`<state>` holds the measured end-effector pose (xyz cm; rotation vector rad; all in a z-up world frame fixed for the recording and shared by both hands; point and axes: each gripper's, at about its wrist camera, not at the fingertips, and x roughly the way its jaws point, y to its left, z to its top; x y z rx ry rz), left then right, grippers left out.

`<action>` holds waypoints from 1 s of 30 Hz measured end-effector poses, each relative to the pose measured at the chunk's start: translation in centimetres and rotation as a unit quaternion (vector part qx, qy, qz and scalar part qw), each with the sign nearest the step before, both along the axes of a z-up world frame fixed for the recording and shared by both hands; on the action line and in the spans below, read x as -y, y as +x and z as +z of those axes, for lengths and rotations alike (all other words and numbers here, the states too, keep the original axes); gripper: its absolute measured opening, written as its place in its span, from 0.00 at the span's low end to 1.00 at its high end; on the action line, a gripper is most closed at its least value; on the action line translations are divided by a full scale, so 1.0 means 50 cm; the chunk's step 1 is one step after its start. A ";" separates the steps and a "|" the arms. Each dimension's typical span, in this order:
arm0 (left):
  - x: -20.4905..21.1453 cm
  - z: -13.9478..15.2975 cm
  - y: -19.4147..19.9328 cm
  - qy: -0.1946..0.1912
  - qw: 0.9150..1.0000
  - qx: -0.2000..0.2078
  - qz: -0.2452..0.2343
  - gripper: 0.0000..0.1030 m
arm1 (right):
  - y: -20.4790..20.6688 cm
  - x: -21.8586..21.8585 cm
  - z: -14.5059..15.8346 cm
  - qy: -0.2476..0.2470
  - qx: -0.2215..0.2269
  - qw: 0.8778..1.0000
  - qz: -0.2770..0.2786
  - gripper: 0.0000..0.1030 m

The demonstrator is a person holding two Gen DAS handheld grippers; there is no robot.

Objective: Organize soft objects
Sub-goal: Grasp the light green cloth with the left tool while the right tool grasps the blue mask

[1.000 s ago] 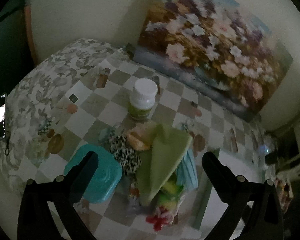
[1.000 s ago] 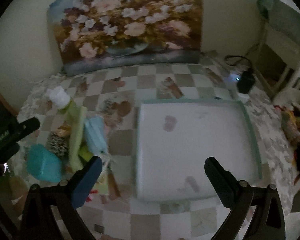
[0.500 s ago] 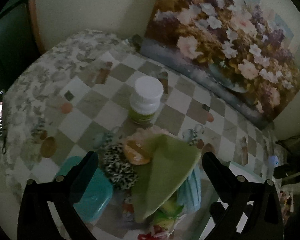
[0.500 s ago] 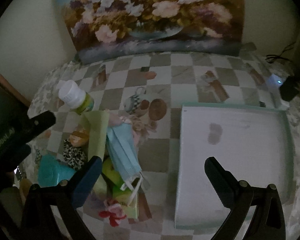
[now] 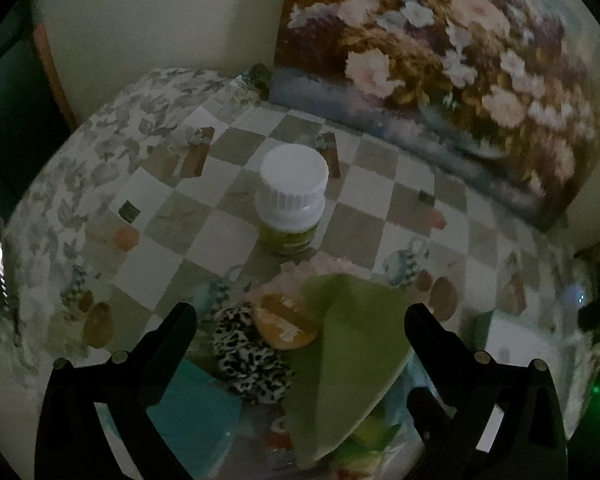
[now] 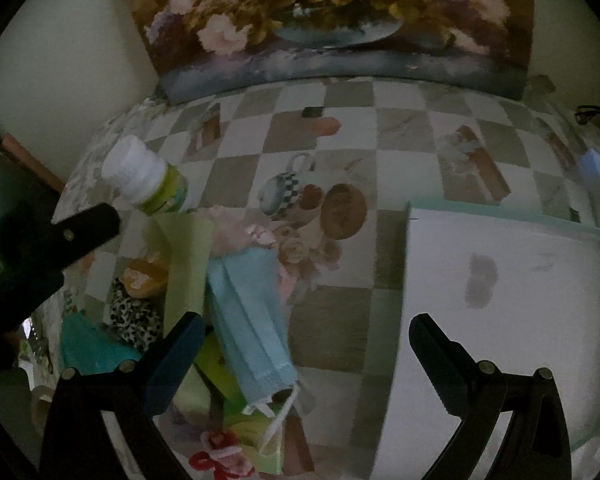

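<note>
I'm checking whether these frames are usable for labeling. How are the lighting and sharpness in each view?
Left wrist view: dim, grainy, with a green cast; the floral painting is motion-smeared and the white-capped bottle soft. Right wrist view: equally dark, though the blue face mask and pale tray read a bit sharper. Both bow straight edges strongly.

A dim domestic room: a worktop under a checked tablecloth printed with teapots and leaves (image 6: 300,168), a large unframed floral oil painting (image 6: 332,20) leaning against a plain cream wall (image 5: 160,32), a white-capped supplement bottle (image 5: 292,200).
</note>
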<state>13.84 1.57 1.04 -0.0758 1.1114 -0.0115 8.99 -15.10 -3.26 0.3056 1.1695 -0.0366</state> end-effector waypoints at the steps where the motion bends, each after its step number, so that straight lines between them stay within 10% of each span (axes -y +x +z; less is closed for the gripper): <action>1: 0.004 -0.002 0.001 0.010 1.000 -0.006 -0.006 1.00 | 0.003 -0.005 -0.004 0.003 0.001 1.000 0.004 1.00; 8: 0.007 -0.017 0.004 0.007 1.000 -0.024 -0.018 1.00 | 0.013 -0.036 -0.034 0.009 0.005 0.999 0.034 0.86; 21: 0.015 -0.034 0.009 -0.017 0.999 -0.039 -0.023 1.00 | 0.007 -0.017 -0.048 0.056 0.019 0.998 0.022 0.29; 30: 0.069 -0.057 0.002 -0.004 0.997 -0.050 -0.065 0.99 | 0.001 0.016 -0.064 0.072 0.008 0.997 0.001 0.21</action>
